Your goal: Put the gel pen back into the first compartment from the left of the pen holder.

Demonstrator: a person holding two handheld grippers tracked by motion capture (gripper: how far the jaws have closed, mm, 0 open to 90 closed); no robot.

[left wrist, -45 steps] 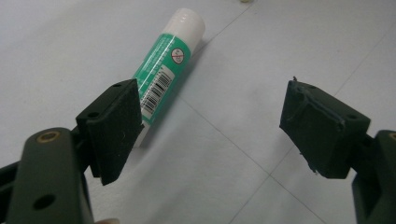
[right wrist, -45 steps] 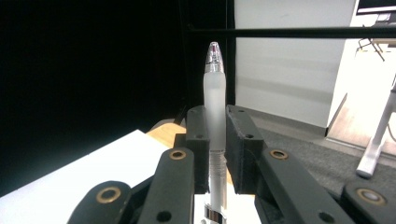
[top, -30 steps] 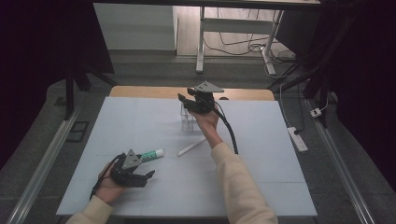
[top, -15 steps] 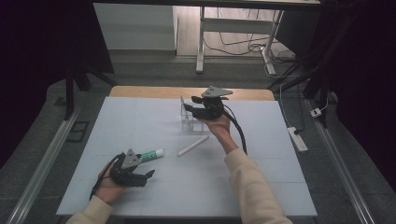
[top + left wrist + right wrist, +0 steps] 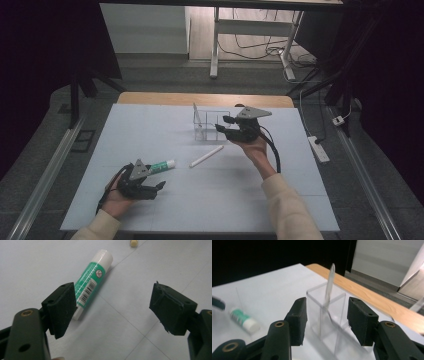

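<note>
Left gripper view: left gripper (image 5: pixel 112 307) jaws wide apart, empty. Glue stick (image 5: pixel 91 283) flat on table, just ahead, off toward left jaw; long axis runs up-right, white cap far end. Right gripper (image 5: pixel 325 320) half open, empty, facing clear organizer (image 5: pixel 329 312). Left hand nearer stick.

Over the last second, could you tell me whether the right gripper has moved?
Yes. The right gripper has swung rightward, from in front of the clear holder to its right side.
</note>
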